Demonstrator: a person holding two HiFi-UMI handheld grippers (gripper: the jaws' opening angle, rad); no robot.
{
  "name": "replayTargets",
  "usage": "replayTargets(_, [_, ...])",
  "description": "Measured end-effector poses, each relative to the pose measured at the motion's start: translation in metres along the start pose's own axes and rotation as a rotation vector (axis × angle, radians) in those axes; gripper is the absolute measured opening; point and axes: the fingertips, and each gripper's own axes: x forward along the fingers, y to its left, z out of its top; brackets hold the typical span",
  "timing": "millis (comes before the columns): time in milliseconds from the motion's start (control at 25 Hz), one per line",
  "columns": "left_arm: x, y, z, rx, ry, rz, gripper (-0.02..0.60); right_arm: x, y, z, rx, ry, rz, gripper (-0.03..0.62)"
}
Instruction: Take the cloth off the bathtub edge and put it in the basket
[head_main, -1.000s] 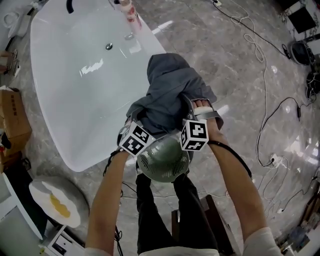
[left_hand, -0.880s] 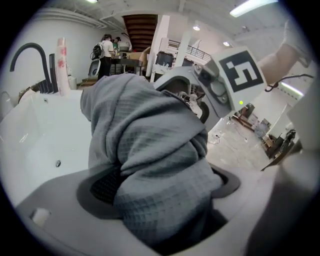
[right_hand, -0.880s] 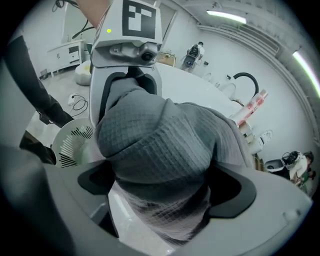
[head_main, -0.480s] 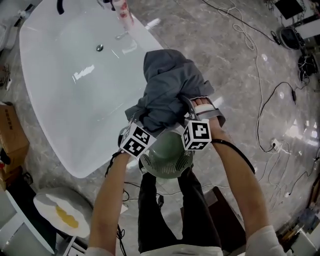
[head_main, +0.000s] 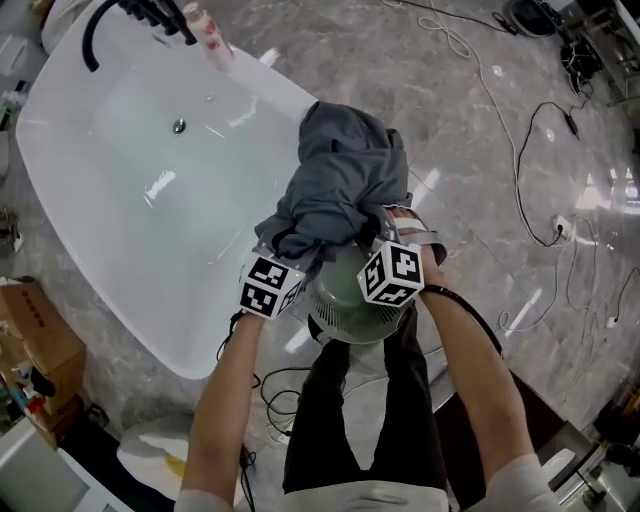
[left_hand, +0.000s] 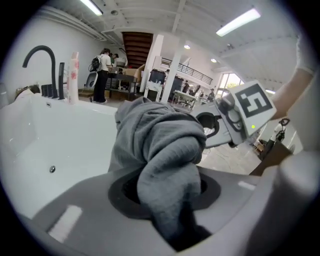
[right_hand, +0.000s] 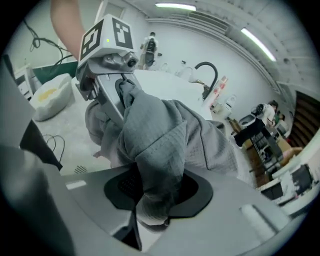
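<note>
Seen from above, a grey cloth (head_main: 345, 185) lies heaped over the near edge of a white bathtub (head_main: 120, 230), part of it hanging down the outside towards a marble floor. A person reaches in with both arms. The left gripper (head_main: 277, 250) and the right gripper (head_main: 378, 228) meet at the end of the cloth nearest the body, close beside each other. A round green basket (head_main: 350, 305) sits just below and between them.

Each gripper's own camera shows its jaws closing with a thick fold of cloth bunched between them, so both are pinching the cloth. It is not yet in the basket.

Several things could go wrong from here. Both grips sit on one end, so the far end may trail when lifted and either slide into the tub or drag on the floor. If only a loose outer fold is caught, the fabric's weight could pull it free. The cloth also looks bulky beside the basket, so part of it may hang over the rim rather than drop inside
</note>
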Motion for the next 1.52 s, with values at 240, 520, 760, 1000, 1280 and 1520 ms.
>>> replayTargets(240, [-0.041,-0.002,-0.017,-0.026,0.003,0.003,0.179,-0.013,0.041,0.026,0.207,-0.058,-0.023,0.111])
replayTargets(520, [-0.056,-0.03,-0.005,-0.061,-0.153,0.073,0.175,-0.045,0.067,0.022,0.415,-0.178,-0.072,0.107])
replayTargets(760, [-0.046,-0.06,-0.008,-0.054,-0.207,0.05,0.175,-0.061,0.089,-0.002,0.573,-0.219,-0.09,0.106])
replayTargets(1000, [-0.031,-0.114,-0.038,-0.019,-0.161,-0.025,0.173,-0.087,0.136,-0.043,0.702,-0.202,-0.048,0.106])
replayTargets(1280, [-0.015,-0.164,-0.103,-0.122,-0.074,-0.074,0.17,-0.095,0.203,-0.089,0.795,-0.138,0.027,0.106])
replayTargets(1520, [-0.007,-0.207,-0.151,-0.161,0.018,-0.126,0.169,-0.108,0.255,-0.122,0.876,-0.084,0.073,0.106])
